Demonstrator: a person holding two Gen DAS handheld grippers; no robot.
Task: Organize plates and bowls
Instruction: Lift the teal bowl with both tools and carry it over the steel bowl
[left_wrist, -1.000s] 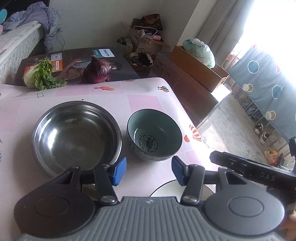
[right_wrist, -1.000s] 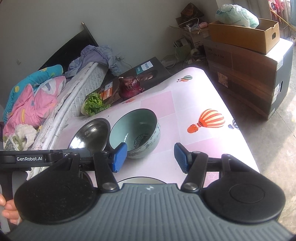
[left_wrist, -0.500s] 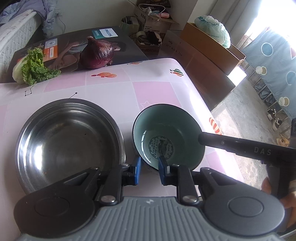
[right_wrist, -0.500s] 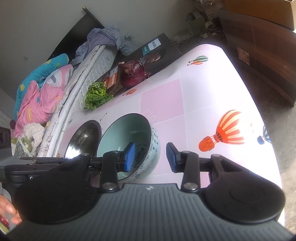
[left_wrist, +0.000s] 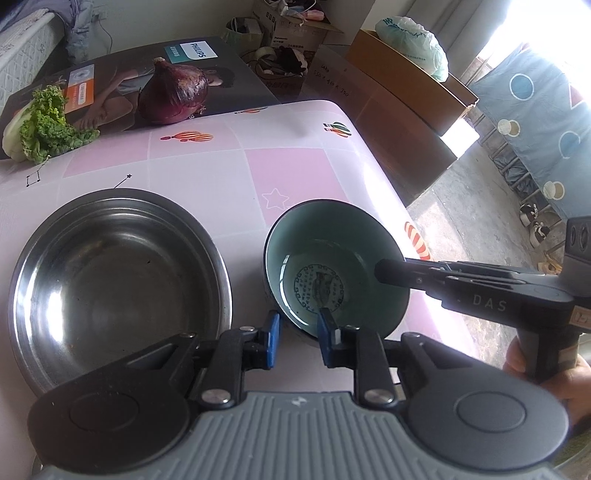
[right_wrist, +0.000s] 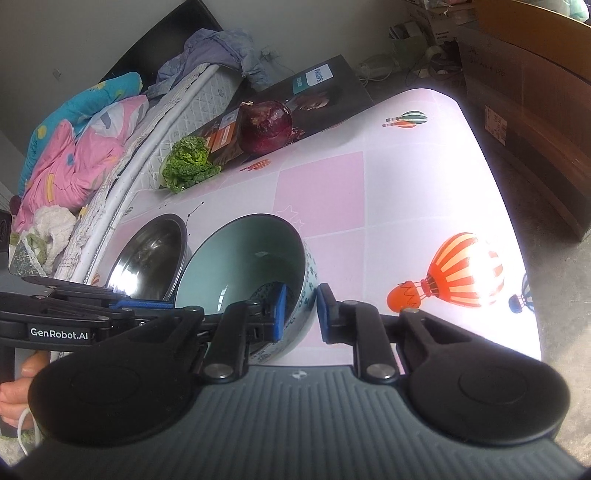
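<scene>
I have both the left gripper (left_wrist: 295, 338) and right gripper (right_wrist: 299, 312) clenched on the green bowl's (left_wrist: 332, 258) rim at 6 and 3 o'clock; uneven lifting could tip it against the steel bowl (left_wrist: 118, 273).

A lived-in home — bed (right_wrist: 177, 110) with bedding, cardboard boxes (left_wrist: 402, 96), shoes (left_wrist: 535, 225).

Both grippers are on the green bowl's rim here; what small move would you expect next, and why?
Probably a short, level lift. The left gripper and right gripper each pinch the rim of the green ceramic bowl, one finger inside, one outside. The wide steel bowl beside it sits empty, a likely nesting spot.
</scene>
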